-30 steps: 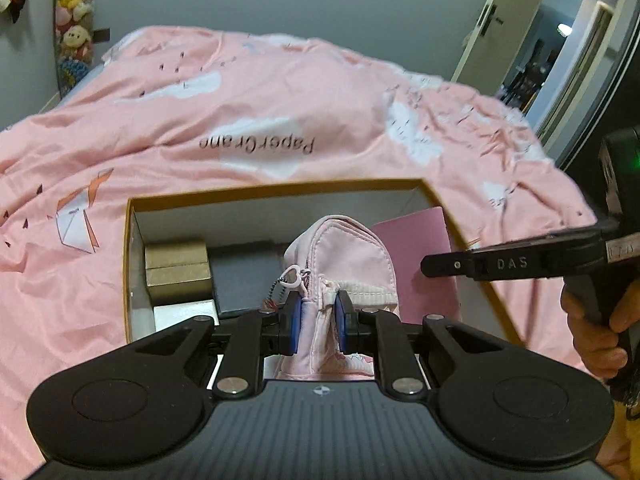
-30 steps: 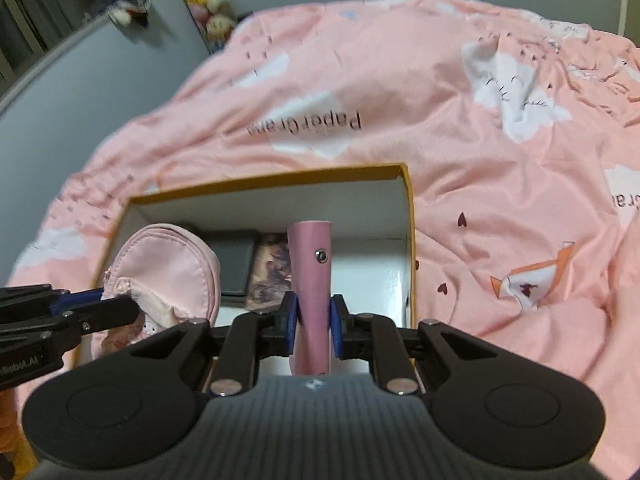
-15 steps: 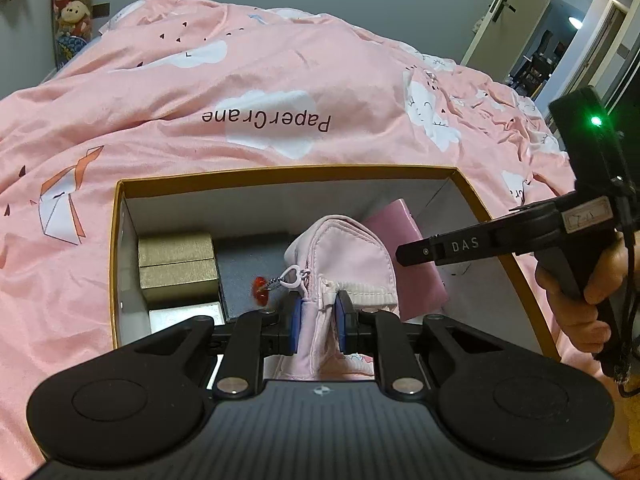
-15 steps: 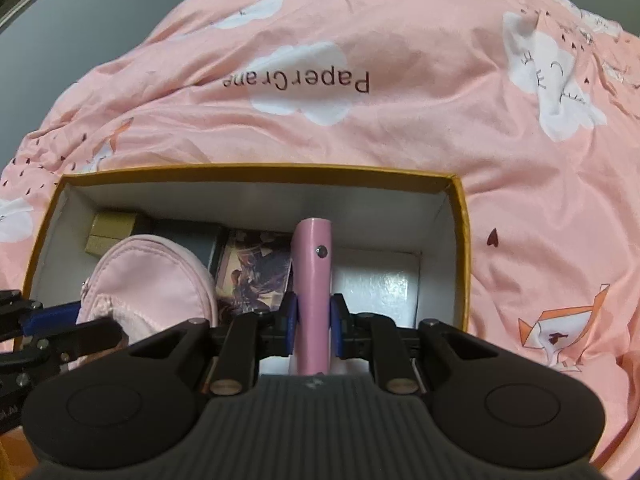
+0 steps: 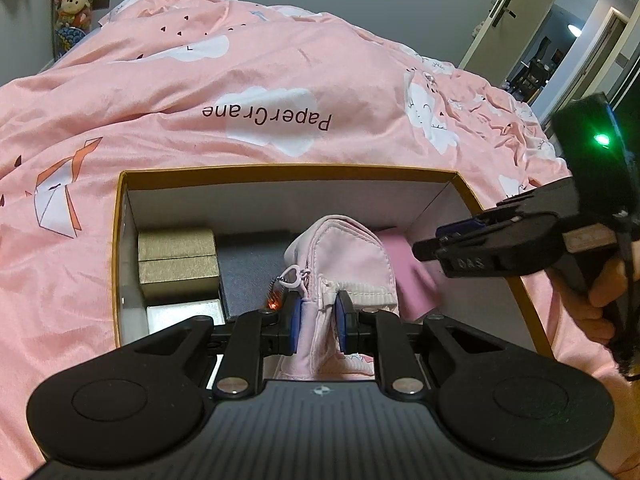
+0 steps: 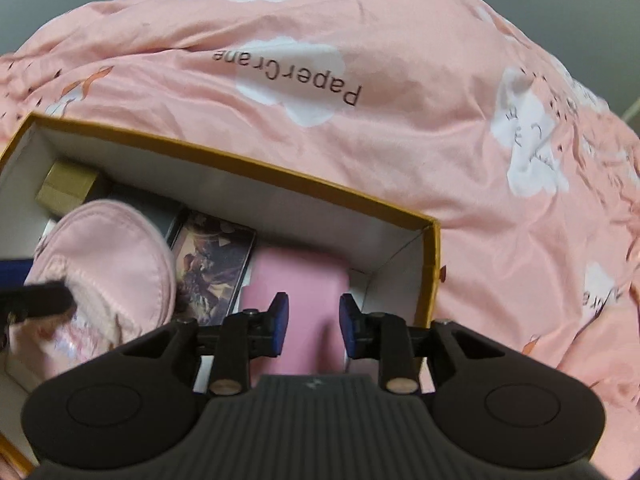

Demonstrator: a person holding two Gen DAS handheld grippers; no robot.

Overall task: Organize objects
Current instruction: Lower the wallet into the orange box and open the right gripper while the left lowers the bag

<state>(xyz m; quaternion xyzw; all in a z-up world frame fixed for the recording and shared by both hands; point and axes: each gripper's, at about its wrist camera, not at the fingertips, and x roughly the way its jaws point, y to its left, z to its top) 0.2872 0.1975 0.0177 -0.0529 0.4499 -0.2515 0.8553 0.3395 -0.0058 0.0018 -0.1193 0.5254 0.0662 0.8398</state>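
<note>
Two grippers are at work over an open cardboard box with a mustard-yellow rim and white inner walls point(image 5: 288, 171), which is set on a pink quilted bed cover printed with clouds and paper cranes point(image 5: 200, 80). The left gripper point(image 5: 318, 322) is clenched on the zip edge of a soft pale-pink fabric pouch point(image 5: 340, 252), which is held upright near the middle of the box. The right gripper point(image 6: 312, 322) is released: its blue pads point(image 6: 280, 316) stand apart on either side of a flat, rounded pink wallet-like case point(image 6: 298, 284), which lies on the box floor near the right wall, apparently not gripped.

Along the left wall, two gold-coloured rectangular gift boxes point(image 5: 176, 264) are stacked, with a silvery white box point(image 5: 184, 312) toward the near edge. A dark grey flat box point(image 5: 256, 264) and an illustrated dark card pack point(image 6: 212, 268) lie between them and the pink case.

The step in hand is judged to be the seating of the pouch. It is best lowered slowly into the free floor space between the card pack and the near wall, kept clear of the pink case, and let go only once its base is supported, so that it is not tipped onto its neighbours. The right gripper should be lifted straight up, so that the case is not dragged.
</note>
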